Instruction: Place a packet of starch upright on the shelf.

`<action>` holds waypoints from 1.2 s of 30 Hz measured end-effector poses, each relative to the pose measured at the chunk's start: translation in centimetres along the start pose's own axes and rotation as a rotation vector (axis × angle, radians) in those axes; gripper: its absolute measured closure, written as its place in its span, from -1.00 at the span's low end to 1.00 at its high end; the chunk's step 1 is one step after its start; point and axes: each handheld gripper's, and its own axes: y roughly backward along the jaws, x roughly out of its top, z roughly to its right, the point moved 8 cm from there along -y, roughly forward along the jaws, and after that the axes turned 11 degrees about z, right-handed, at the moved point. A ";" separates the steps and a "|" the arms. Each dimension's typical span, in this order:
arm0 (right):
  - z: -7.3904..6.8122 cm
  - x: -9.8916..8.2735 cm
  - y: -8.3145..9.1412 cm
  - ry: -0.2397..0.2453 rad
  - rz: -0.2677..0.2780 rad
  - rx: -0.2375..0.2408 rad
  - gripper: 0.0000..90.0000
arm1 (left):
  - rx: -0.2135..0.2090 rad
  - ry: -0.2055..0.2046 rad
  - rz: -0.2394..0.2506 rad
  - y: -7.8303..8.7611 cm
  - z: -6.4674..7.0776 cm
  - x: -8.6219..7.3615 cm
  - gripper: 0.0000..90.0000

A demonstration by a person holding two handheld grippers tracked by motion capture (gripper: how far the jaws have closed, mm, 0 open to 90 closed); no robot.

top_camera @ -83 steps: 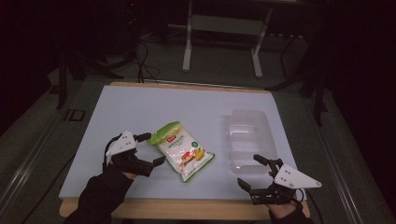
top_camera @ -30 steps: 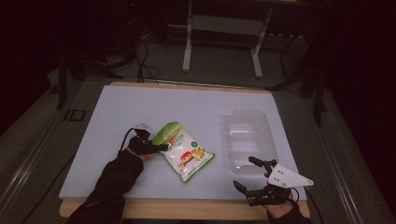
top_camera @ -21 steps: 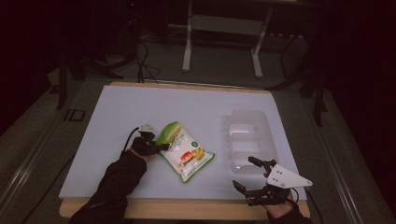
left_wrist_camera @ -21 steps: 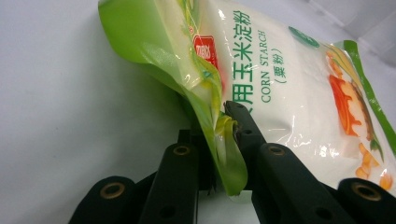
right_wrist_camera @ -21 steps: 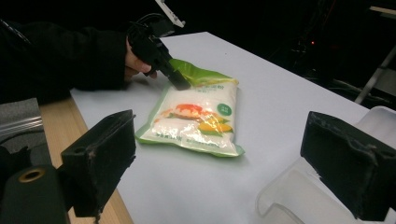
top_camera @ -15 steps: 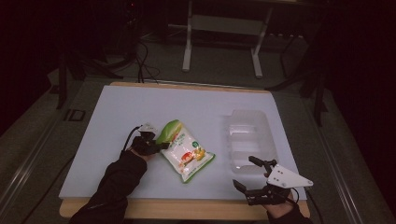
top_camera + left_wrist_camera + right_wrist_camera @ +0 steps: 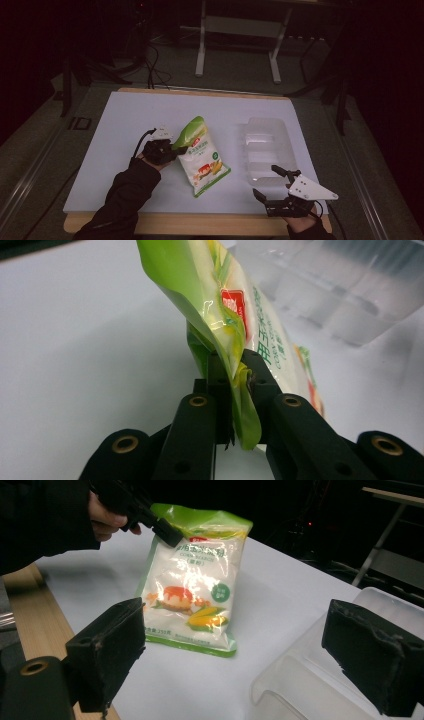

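A white and green snack bag (image 7: 202, 162) with a corn picture stands tilted on the white table (image 7: 125, 115); its green top end is raised and its lower edge rests on the surface. My left gripper (image 7: 172, 147) is shut on that green top edge. In the left gripper view the jaws pinch the green seam of the bag (image 7: 235, 305) at my left gripper (image 7: 232, 365). My right gripper (image 7: 266, 181) stands open near the front right edge, with nothing between its jaws. The right gripper view looks past my right gripper (image 7: 240, 652) at the bag (image 7: 192, 585) and the left gripper (image 7: 162, 530).
A clear plastic container (image 7: 267, 150) lies right of the bag, just beyond my right gripper; its rim shows as the container (image 7: 320, 680) and the container (image 7: 340, 285). A wooden strip (image 7: 200, 224) runs along the table's front edge. Dark frames and cables stand beyond the far edge.
My left gripper moved in to the bag's top end, took hold of it and raised it, so the bag now tilts up. The right gripper has stayed put.
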 end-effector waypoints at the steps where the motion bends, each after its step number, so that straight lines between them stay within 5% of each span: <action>1: 0.0 0.0 0.0 0.000 0.000 0.000 -0.77 | 0.000 0.000 0.000 0.0 0.0 0.0 0.90; 8: 0.1 0.0 -0.1 -0.034 0.007 0.000 -0.77 | -0.009 -0.040 0.033 0.3 1.5 1.6 0.91; 12: 0.5 0.4 -0.1 -0.061 0.017 -0.018 -0.77 | -0.026 -0.134 0.068 1.0 3.7 3.8 0.91; 20: 0.8 1.1 -0.2 -0.073 0.025 -0.028 -0.77 | -0.085 -0.215 0.147 3.0 5.8 6.7 0.91; 28: 1.1 2.6 -1.0 -0.077 0.019 0.016 -0.77 | -0.236 -0.233 0.245 5.1 7.3 9.5 0.91; 36: 1.0 4.0 -3.4 -0.095 0.017 0.079 -0.68 | -0.298 -0.236 0.272 5.5 8.5 10.4 0.91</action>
